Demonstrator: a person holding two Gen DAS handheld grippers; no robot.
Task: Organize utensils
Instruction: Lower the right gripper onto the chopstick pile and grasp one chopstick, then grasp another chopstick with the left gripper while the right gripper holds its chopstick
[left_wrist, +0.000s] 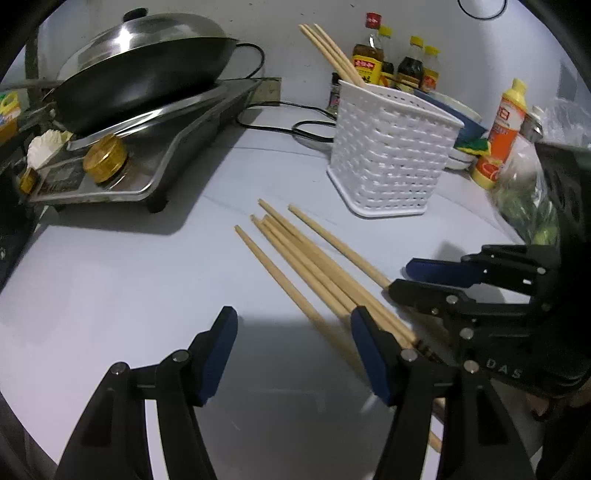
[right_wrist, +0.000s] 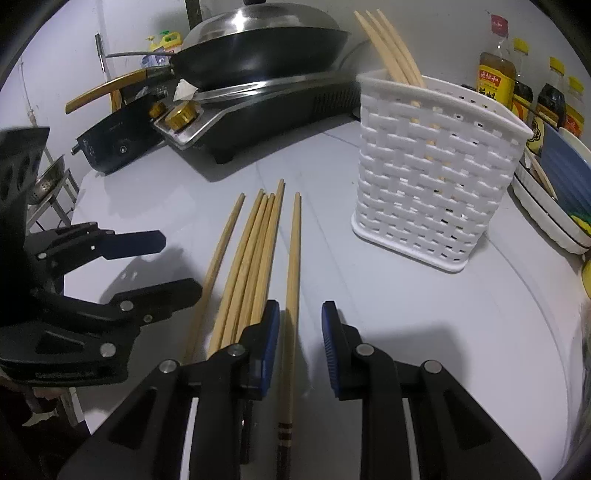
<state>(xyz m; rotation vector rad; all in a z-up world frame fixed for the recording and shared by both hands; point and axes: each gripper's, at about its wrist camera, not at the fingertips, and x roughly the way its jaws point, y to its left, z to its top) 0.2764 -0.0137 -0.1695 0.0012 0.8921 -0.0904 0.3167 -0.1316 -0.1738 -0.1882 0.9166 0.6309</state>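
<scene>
Pale wooden chopsticks (right_wrist: 255, 251) loose on white tabletop (right_wrist: 406, 314); one between spread right claw (right_wrist: 300, 332) pads, untouched. Left claw (left_wrist: 293, 350) spread, empty. White woven plastic basket (right_wrist: 436, 177) near.

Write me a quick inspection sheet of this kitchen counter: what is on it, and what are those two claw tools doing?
Surface: pale countertop, bare between items.
Job's things: six loose chopsticks lying flat; three more standing in the white basket.
Clutter: lidded wok on a portable stove; sauce bottles; stacked dishes; orange squeeze bottle.
Grippers: right gripper open, straddling the outermost chopstick without pressing on it; left gripper open, nothing between its fingers.
Cables: black cord looping behind the basket.
Surroundings: white wall; bagged greens at the edge.
</scene>
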